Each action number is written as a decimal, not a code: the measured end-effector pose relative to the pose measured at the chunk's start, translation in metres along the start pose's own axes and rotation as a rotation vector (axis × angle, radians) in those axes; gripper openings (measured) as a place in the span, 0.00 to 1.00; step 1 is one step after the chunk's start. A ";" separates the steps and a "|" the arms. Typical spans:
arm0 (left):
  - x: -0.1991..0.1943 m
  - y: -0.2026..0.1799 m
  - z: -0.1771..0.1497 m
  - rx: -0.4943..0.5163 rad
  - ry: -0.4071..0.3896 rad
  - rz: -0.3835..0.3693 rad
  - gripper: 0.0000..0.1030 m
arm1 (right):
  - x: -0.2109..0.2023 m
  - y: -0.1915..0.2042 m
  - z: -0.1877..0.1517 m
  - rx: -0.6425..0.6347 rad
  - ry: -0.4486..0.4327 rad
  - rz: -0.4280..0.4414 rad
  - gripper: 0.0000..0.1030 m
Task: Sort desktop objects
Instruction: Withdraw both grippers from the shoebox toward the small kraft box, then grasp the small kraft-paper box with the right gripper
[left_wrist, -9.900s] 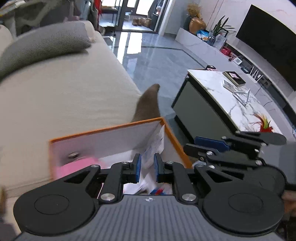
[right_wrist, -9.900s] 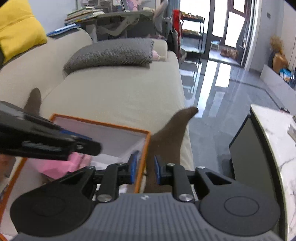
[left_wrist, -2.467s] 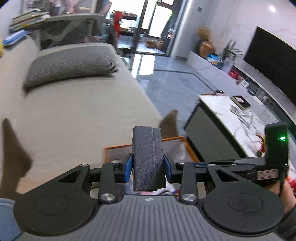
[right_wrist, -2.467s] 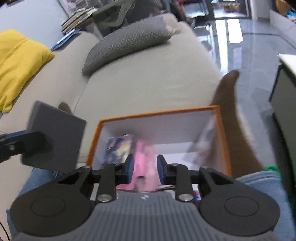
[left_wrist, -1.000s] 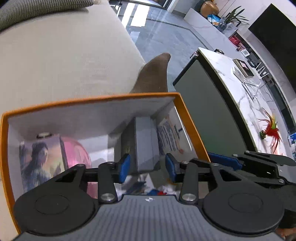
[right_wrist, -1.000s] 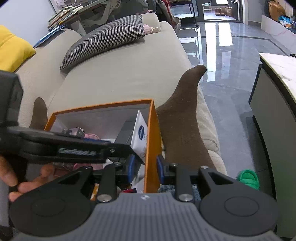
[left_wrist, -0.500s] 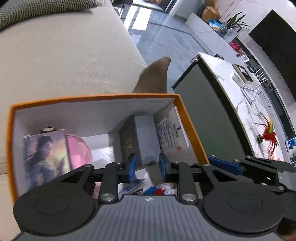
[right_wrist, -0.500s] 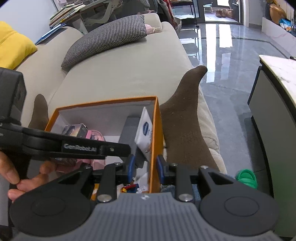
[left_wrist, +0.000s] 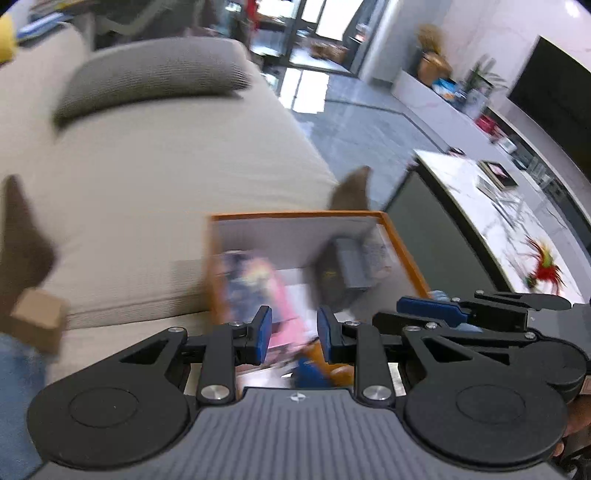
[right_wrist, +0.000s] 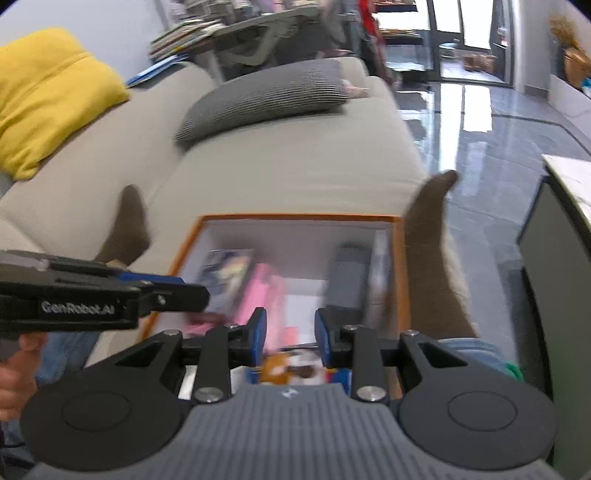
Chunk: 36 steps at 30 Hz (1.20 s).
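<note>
An orange-rimmed box (left_wrist: 295, 215) (right_wrist: 295, 217) rests on the person's lap on the sofa. Inside it a grey case (left_wrist: 351, 266) (right_wrist: 349, 273) stands at the right, next to a white packet (right_wrist: 380, 266). A picture card (left_wrist: 240, 280) (right_wrist: 225, 273) and a pink item (left_wrist: 280, 295) (right_wrist: 258, 291) stand at the left. My left gripper (left_wrist: 293, 332) (right_wrist: 199, 295) hovers above the box's near left side, open by a narrow gap and empty. My right gripper (right_wrist: 289, 334) (left_wrist: 402, 310) hangs over the near edge, its jaws opening slightly with nothing between them.
The box sits between two brown-socked feet (right_wrist: 432, 221) (right_wrist: 125, 229) on a beige sofa (left_wrist: 166, 166). A grey cushion (right_wrist: 266, 96) and a yellow cushion (right_wrist: 48, 92) lie further back. A small cardboard box (left_wrist: 37, 317) is at the left. A marble-topped table (left_wrist: 498, 206) stands at the right.
Both grippers have lifted up and back from the box. The left jaws, earlier around the grey case, narrowed and came away empty; the case stays in the box.
</note>
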<state>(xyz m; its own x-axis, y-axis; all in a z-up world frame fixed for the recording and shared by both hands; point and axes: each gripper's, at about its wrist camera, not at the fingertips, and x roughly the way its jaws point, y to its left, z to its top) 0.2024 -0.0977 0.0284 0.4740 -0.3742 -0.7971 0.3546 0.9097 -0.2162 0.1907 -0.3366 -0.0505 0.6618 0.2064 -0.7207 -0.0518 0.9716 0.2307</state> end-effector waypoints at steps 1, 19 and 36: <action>-0.008 0.010 -0.003 -0.011 -0.005 0.019 0.29 | 0.001 0.008 0.000 -0.013 0.001 0.010 0.30; -0.092 0.159 -0.051 -0.145 -0.018 0.235 0.29 | 0.061 0.187 -0.003 -0.344 0.106 0.196 0.31; -0.047 0.233 -0.043 -0.217 0.055 0.237 0.29 | 0.185 0.277 0.001 -0.894 0.209 0.271 0.50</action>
<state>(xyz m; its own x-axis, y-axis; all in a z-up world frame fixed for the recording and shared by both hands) 0.2280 0.1391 -0.0086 0.4760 -0.1427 -0.8678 0.0569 0.9897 -0.1316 0.2995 -0.0295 -0.1187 0.4007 0.3695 -0.8384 -0.7928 0.5986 -0.1151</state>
